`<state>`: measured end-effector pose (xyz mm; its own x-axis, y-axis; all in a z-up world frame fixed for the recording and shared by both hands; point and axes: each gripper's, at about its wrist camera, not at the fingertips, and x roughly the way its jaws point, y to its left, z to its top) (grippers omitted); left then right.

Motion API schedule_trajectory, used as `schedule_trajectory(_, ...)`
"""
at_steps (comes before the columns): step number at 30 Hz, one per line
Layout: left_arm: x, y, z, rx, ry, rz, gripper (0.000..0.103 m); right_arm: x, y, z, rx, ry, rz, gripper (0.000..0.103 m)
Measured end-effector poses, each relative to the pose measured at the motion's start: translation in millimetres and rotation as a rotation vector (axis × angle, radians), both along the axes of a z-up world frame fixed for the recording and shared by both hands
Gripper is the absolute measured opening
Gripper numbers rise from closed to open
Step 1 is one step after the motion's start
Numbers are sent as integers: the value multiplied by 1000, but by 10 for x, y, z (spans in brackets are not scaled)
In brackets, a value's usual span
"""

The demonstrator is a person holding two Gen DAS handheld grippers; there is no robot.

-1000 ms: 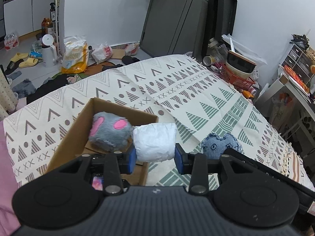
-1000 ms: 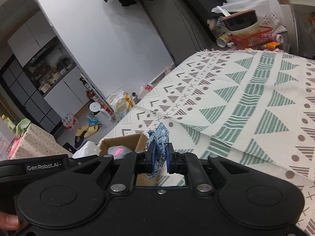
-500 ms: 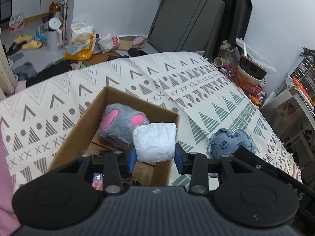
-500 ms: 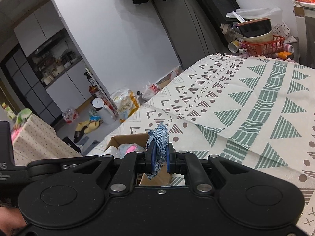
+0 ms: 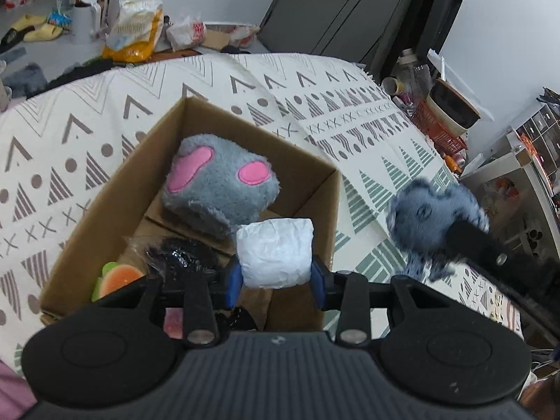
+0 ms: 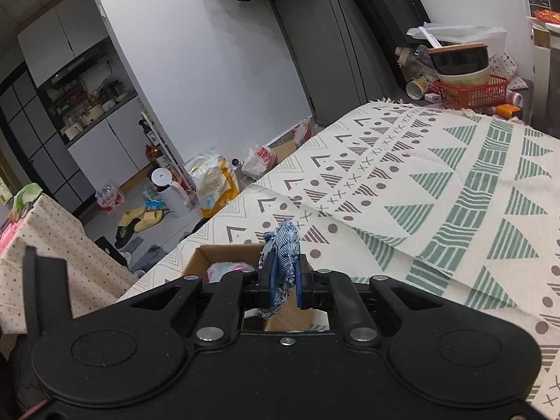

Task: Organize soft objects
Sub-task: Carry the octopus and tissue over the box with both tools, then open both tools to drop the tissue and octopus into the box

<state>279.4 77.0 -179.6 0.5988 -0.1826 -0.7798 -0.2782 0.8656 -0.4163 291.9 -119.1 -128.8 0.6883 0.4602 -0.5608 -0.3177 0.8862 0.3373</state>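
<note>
At the left, an open cardboard box (image 5: 87,217) sits on a bed covered by a patterned blanket (image 5: 350,112). Inside it lie a grey plush with pink patches (image 5: 220,185), a crinkled black bag (image 5: 182,253) and an orange-and-green soft piece (image 5: 115,276) (only partly in view behind the gripper body). The left gripper (image 5: 276,281) hangs over the box's near right part, its blue pads clamped on a white wrapped bundle (image 5: 274,252). Further right, the right gripper (image 6: 282,281) is squeezed tight on a blue patterned soft piece (image 6: 283,245), held in the air just beside the box's right wall; from the left wrist view it appears as a blurred, scalloped blue shape.
</note>
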Motion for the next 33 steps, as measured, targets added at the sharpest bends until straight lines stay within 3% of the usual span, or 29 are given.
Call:
schedule_trajectory(6,-12,128,-51,-69,-1,9,55,29,217,12,-17,5,0,11)
schedule_trajectory(18,-130,480,-4,-79,-16,145,57,121,464,-7,-40,35,-36,11)
schedule_trajectory(23,-148,560,0,-78,-25,171,57,124,512,-95,-44,113,-30,25)
schedule_trajectory(29,-132,593,-2,-76,-18,179,58,27,418,-88,-49,141,-47,26)
schedule_trajectory(33,-128,548,53,-40,-18,163,68,-73,287,-8,-43,137,-77,35)
